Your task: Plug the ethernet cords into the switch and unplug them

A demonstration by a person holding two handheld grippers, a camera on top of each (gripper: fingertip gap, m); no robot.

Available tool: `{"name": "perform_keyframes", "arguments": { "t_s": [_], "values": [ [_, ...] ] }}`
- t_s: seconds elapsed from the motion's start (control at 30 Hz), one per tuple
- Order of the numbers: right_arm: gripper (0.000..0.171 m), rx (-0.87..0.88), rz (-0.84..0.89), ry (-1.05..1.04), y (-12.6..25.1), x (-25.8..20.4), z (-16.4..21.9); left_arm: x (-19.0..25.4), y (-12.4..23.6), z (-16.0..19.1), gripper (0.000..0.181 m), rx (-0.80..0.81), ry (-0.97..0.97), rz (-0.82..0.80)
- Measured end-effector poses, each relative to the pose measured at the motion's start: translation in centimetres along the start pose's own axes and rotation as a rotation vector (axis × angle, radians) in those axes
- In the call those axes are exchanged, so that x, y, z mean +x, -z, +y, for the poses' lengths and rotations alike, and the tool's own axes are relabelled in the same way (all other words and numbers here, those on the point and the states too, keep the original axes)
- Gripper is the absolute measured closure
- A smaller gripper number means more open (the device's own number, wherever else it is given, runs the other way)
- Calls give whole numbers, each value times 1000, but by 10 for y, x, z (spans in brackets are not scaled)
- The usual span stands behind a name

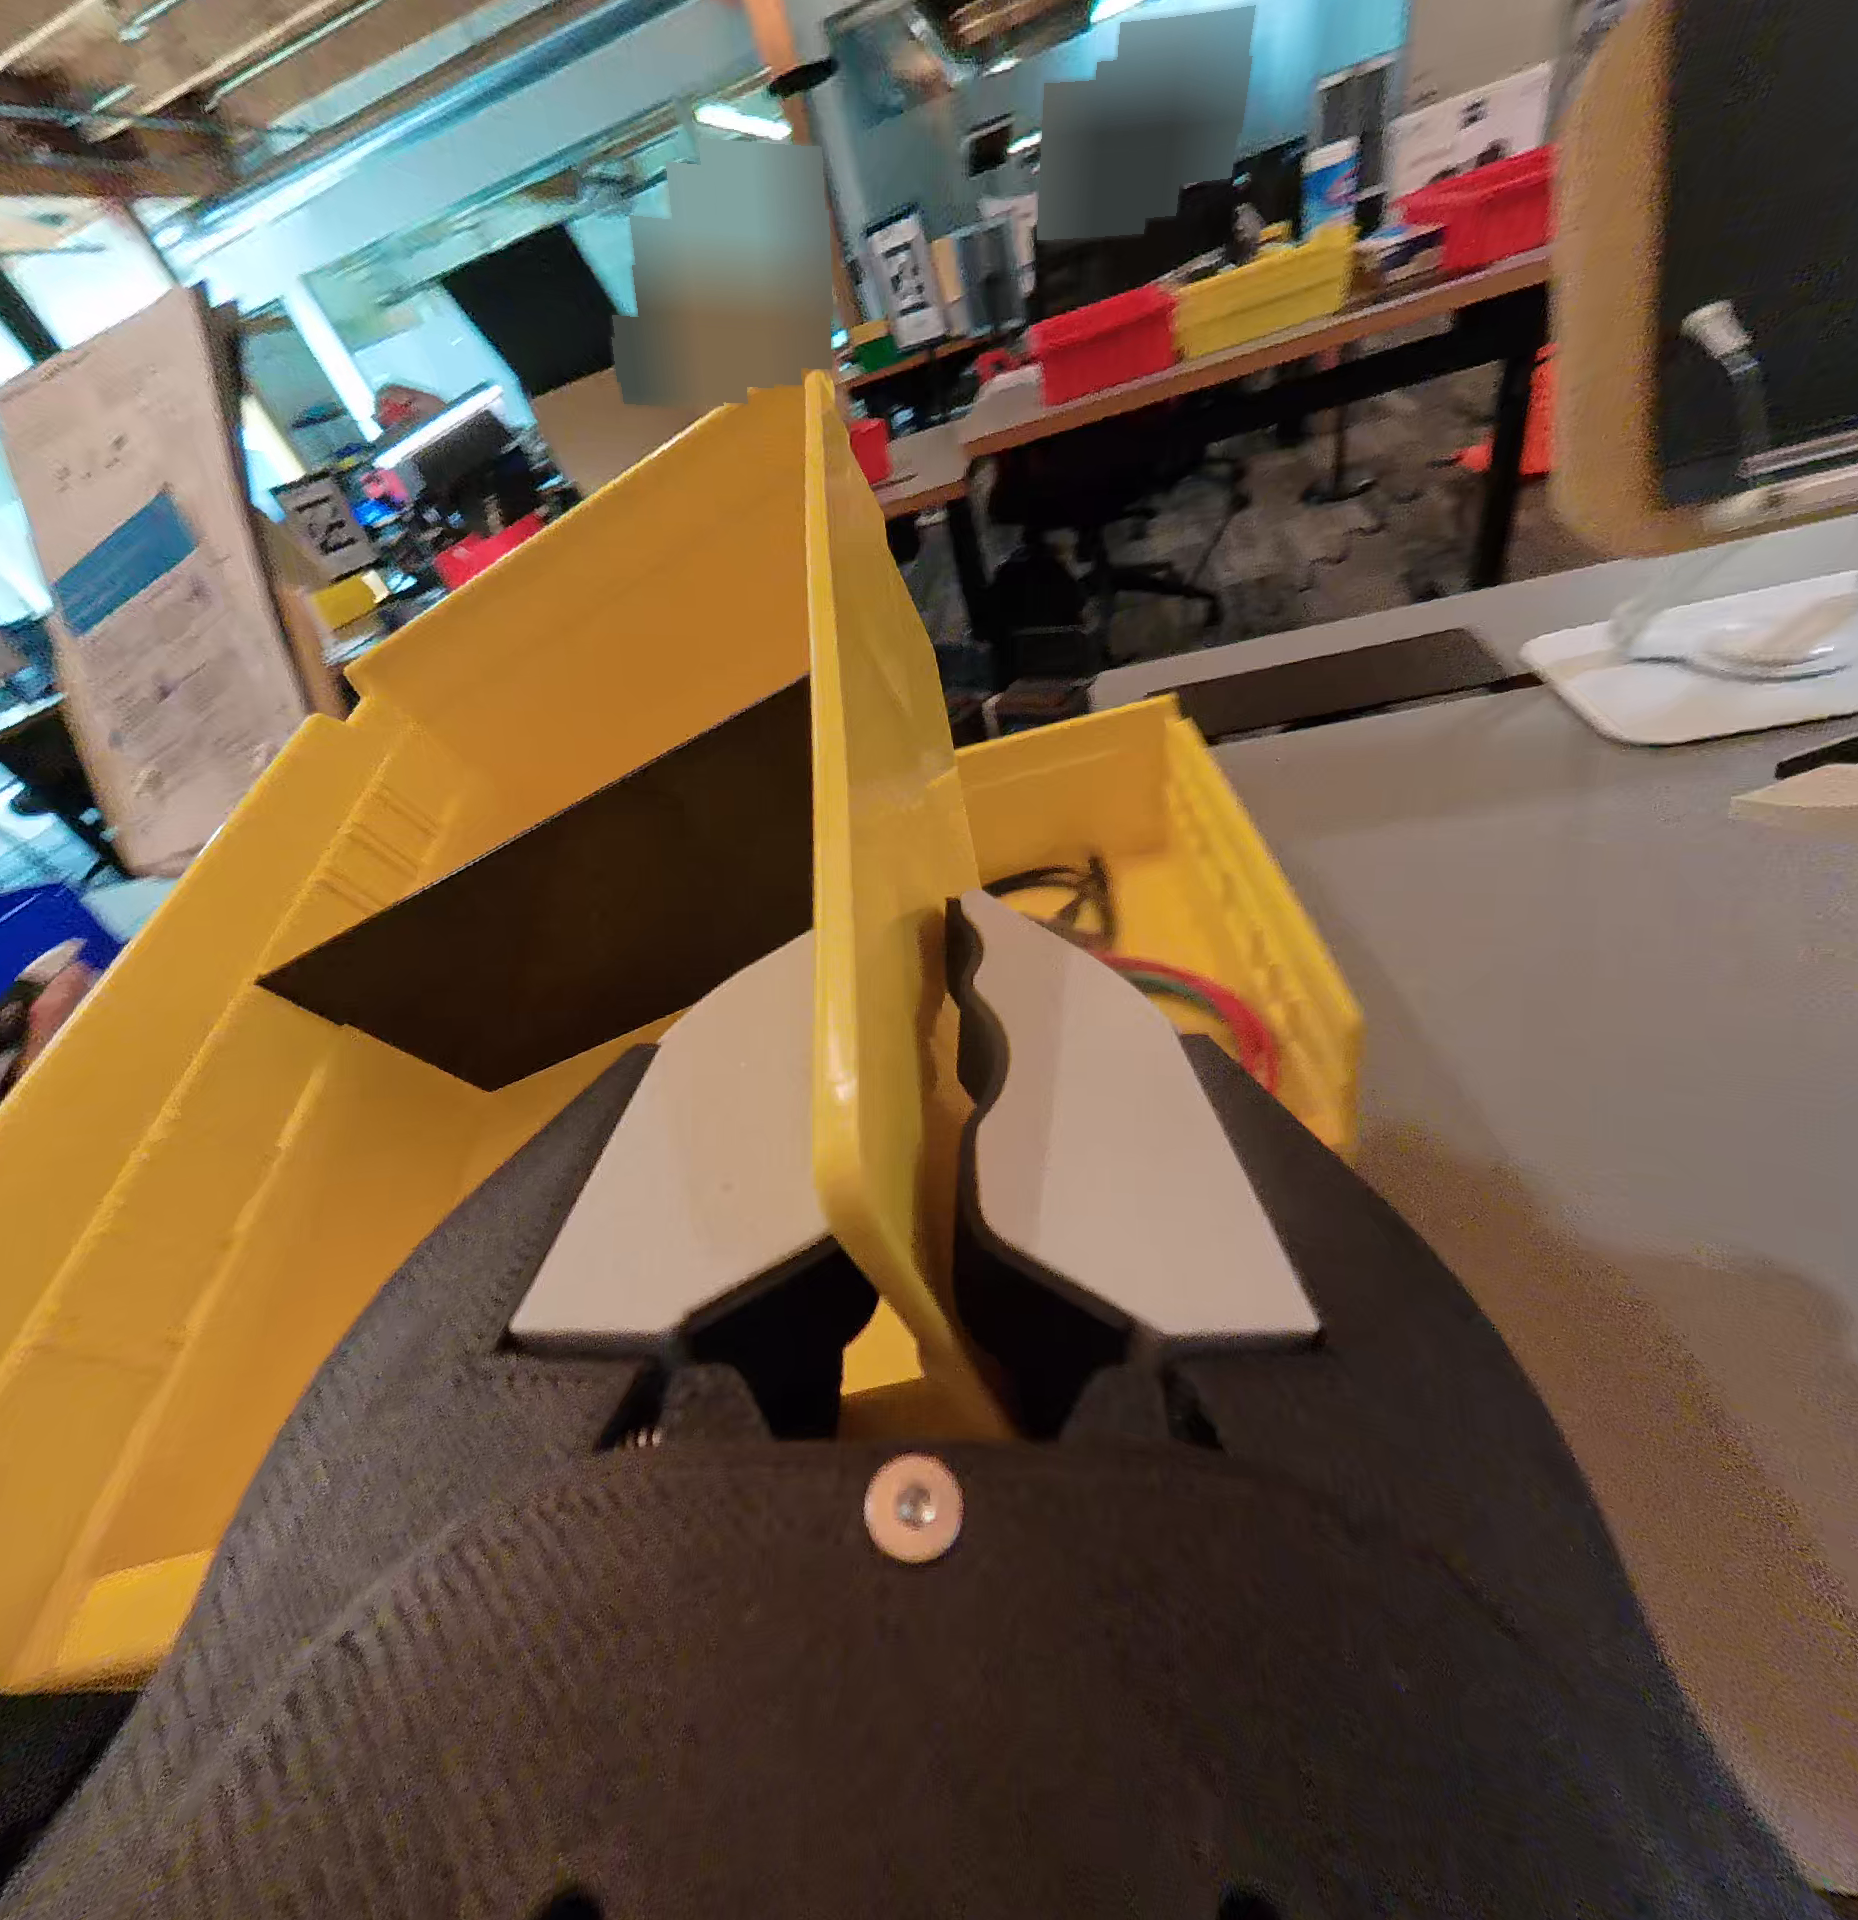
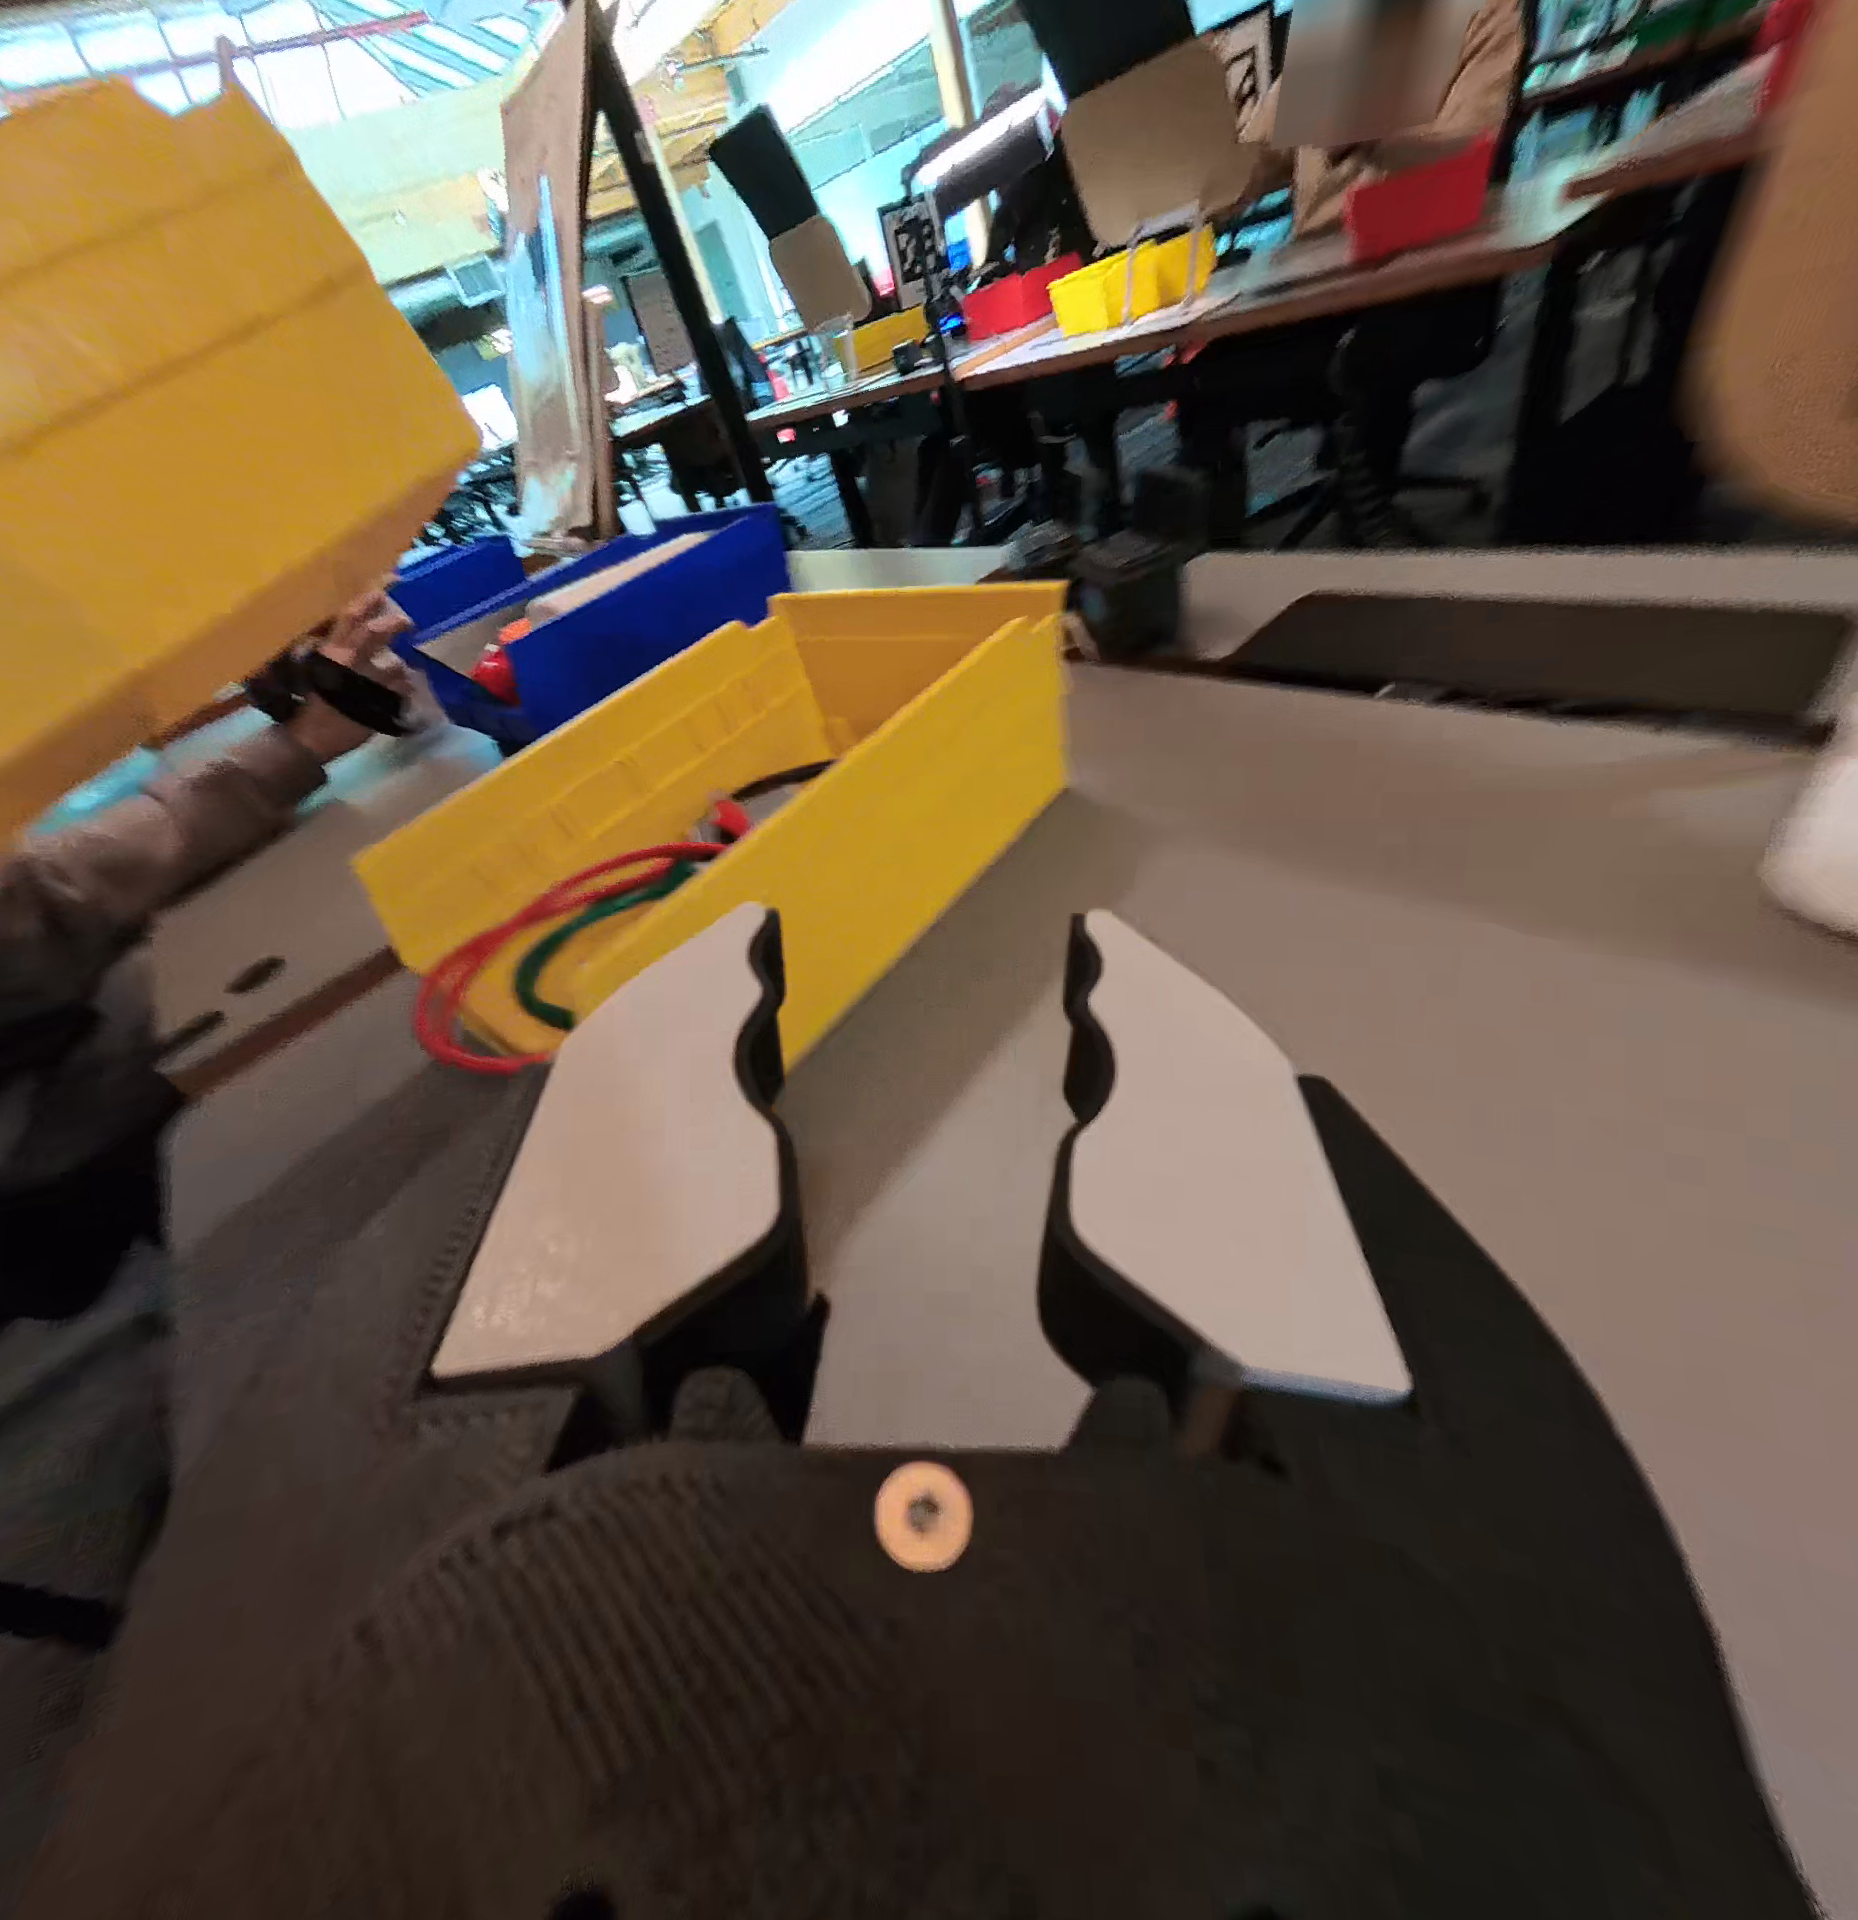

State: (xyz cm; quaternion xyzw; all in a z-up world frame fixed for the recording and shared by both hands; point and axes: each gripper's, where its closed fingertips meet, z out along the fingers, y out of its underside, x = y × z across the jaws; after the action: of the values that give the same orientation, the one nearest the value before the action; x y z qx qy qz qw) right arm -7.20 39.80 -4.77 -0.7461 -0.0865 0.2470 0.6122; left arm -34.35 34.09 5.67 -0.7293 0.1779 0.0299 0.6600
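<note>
My left gripper (image 1: 883,925) is shut on the side wall of a yellow bin (image 1: 385,935) and holds it lifted and tilted. A flat black box (image 1: 551,914) lies inside that bin. The same lifted bin shows at the upper left of the right wrist view (image 2: 177,364). A second yellow bin (image 2: 904,790) stands on the grey table (image 2: 1424,1039). Red and green ethernet cords (image 2: 520,956) spill from its open near end; they also show in the left wrist view (image 1: 1205,987). My right gripper (image 2: 925,920) is open and empty, low over the table just in front of this bin.
A blue bin (image 2: 634,613) stands behind the yellow one. A person's sleeve (image 2: 125,831) rests at the left. A dark slot (image 2: 1527,644) cuts the table at the back. A white tray (image 1: 1714,675) and a white object (image 2: 1839,831) lie to the right.
</note>
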Motion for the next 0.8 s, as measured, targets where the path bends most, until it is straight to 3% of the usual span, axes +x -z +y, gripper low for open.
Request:
{"name": "perform_keyframes", "arguments": {
  "t_s": [0.17,0.37,0.53,0.8],
  "values": [
    [124,29,163,216,101,86,-20,86,-7,-46,176,100,-29,206],
    [123,93,304,521,215,152,-1,245,-9,-66,175,163,-161,541],
    [119,2,404,664,242,183,7,360,-9,-40,174,134,-313,726],
    [112,-63,382,304,272,196,36,456,-5,5,173,137,-468,903]
  ]
}}
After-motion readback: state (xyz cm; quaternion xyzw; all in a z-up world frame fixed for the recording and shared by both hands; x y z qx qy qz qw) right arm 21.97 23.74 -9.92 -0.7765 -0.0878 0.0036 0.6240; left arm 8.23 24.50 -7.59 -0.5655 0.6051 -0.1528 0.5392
